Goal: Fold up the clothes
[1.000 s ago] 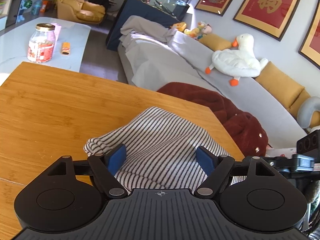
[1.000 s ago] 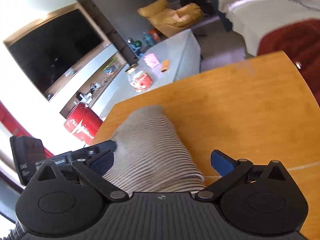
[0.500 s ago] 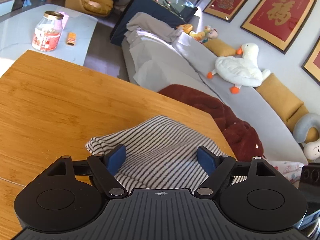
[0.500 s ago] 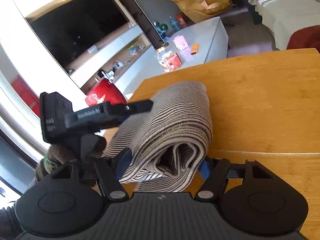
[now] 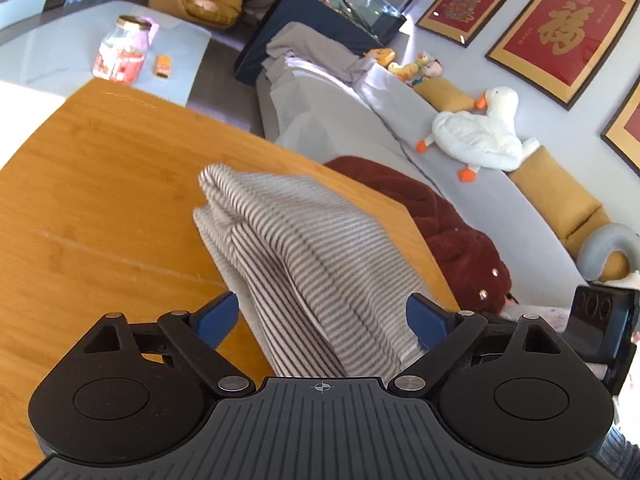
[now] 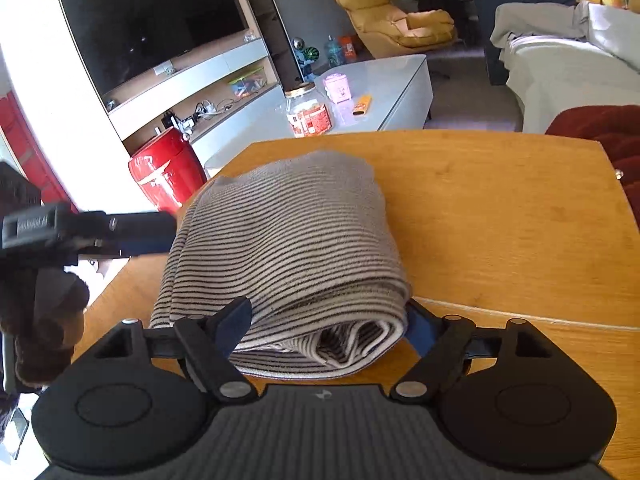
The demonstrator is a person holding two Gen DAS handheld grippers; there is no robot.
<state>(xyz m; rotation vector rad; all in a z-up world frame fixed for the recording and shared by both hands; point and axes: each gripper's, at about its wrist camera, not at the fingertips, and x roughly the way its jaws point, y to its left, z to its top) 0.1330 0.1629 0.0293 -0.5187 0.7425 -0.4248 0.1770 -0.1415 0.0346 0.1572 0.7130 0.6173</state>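
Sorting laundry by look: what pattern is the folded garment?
Thin dark and pale stripes on the garment; clearest in right wrist view.

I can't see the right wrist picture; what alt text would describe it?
A folded grey-and-black striped garment lies on a wooden table, its rolled end between the open fingers of the right tool. The left tool reaches in from the left; behind are a glass jar on a white table and a dark television.

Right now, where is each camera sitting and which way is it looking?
Left wrist view: on the left gripper, facing the grey sofa; its blue-padded fingers show.
Right wrist view: on the right gripper, facing the black television; its fingers show, with the left gripper at the left edge.
Both share the folded grey striped garment, wooden table and red-labelled glass jar.
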